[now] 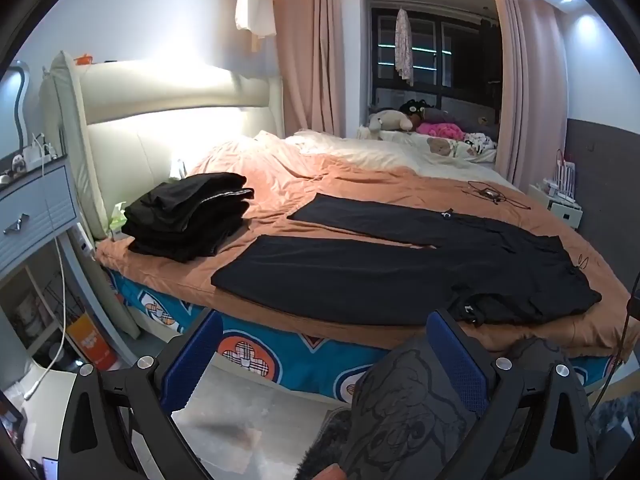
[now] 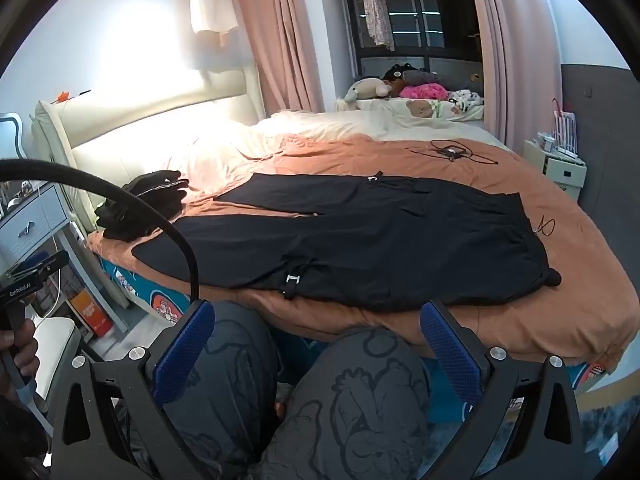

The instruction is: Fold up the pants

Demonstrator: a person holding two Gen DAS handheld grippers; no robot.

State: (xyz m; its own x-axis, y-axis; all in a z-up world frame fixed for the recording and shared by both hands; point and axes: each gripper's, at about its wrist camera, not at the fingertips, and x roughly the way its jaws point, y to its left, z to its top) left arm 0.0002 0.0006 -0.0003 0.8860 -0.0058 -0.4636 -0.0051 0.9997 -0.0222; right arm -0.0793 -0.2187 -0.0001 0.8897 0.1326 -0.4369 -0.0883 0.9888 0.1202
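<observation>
Pants (image 1: 400,272) — black, spread flat on the orange bedspread (image 1: 320,176), legs pointing toward the headboard, near a stack of folded dark clothes (image 1: 188,216). Your left hand-held gripper (image 1: 324,364) and right hand-held gripper (image 2: 316,344) hang short of the bed's edge — both released, jaws wide, nothing between them.

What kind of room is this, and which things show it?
A home bedroom, most likely: a large bed with a padded headboard, a nightstand beside it, and stuffed toys by the curtained window.
</observation>
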